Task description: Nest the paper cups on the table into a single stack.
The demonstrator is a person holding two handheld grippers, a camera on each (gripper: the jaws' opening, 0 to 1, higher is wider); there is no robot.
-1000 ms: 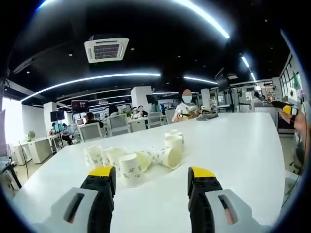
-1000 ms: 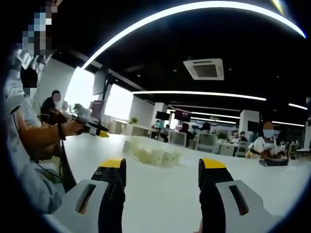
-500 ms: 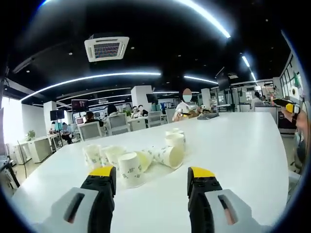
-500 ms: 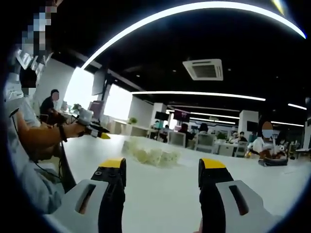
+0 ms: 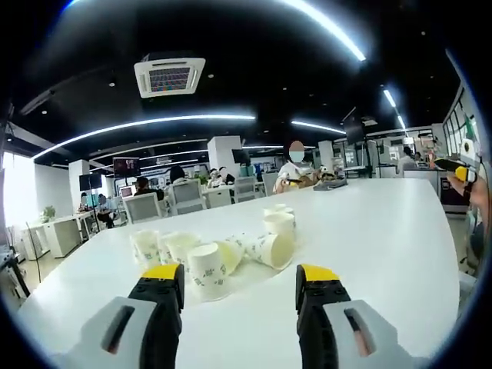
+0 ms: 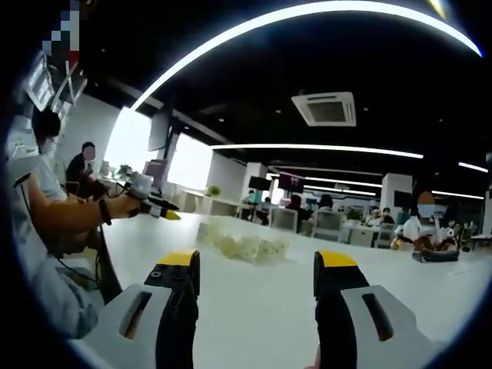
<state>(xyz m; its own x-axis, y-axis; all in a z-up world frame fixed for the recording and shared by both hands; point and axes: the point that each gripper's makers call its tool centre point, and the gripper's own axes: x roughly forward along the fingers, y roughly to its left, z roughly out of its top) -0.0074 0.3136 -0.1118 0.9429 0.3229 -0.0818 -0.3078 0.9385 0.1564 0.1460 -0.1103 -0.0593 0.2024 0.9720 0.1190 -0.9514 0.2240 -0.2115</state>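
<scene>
Several white patterned paper cups stand and lie in a loose cluster on the white table [image 5: 384,246]. One cup [image 5: 207,270] sits upside down nearest me, another cup [image 5: 267,249] lies on its side, and others [image 5: 148,247] stand behind. My left gripper [image 5: 238,278] is open just short of the cluster, with nothing between its jaws. In the right gripper view the cup cluster [image 6: 238,246] lies further off across the table. My right gripper [image 6: 257,267] is open and holds nothing. The left gripper [image 6: 157,207] shows there at the left, in a hand.
A dark object [image 5: 328,184] lies at the table's far end near a seated person. Office chairs [image 5: 187,196] and desks line the far side. The person's arm [image 6: 69,219] and sleeve fill the left of the right gripper view.
Both views have shifted only slightly. In the right gripper view the left gripper has drifted a little to the right and down. The cups have not moved.
</scene>
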